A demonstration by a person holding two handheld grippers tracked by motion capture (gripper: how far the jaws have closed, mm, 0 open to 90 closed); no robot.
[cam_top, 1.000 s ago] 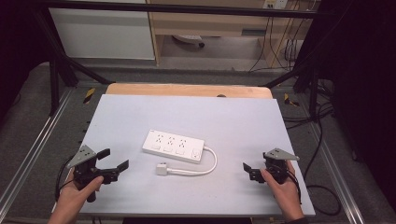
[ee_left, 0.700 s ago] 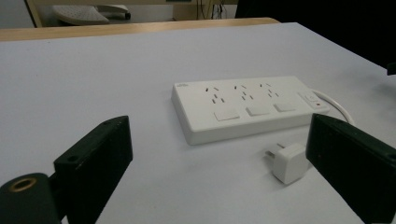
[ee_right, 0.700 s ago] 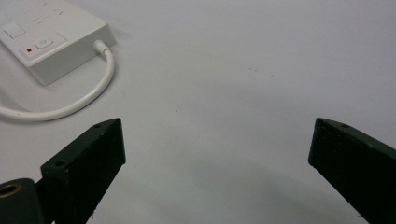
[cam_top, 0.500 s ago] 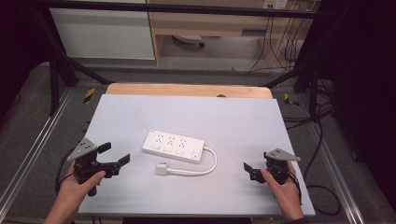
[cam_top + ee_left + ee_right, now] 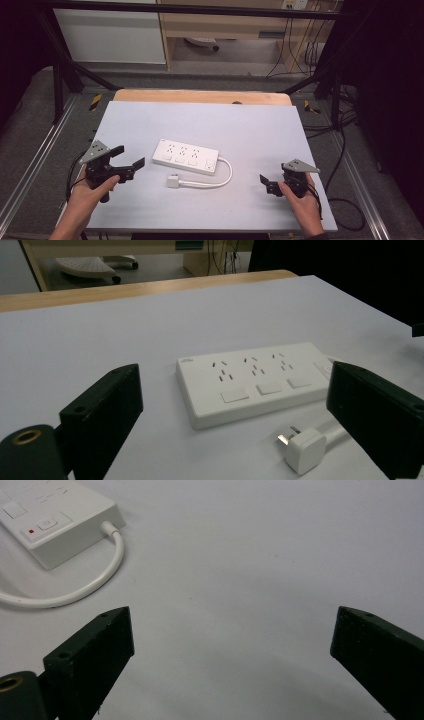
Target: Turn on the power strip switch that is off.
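Observation:
A white power strip (image 5: 186,156) with three socket sets lies at the middle of the grey table top (image 5: 225,120). Its white cable (image 5: 227,175) loops round to a white plug (image 5: 173,181) lying just in front of it. My left gripper (image 5: 128,156) is open, left of the strip and pointing at it. In the left gripper view the strip (image 5: 255,382) and plug (image 5: 305,450) sit ahead between the wide jaws. My right gripper (image 5: 272,181) is open near the front right, nothing in it. The right gripper view shows the strip's switch end (image 5: 55,525) and cable (image 5: 90,590) at far left.
A wooden strip (image 5: 200,96) edges the table's far side. Metal rails (image 5: 30,165) run along both sides, and loose cables (image 5: 345,205) lie on the floor at right. Beyond the table stand a white cabinet (image 5: 110,35) and a wooden shelf (image 5: 225,25).
My left gripper has moved forward and a little right, closer to the power strip. The right gripper has hardly moved. Both stay open.

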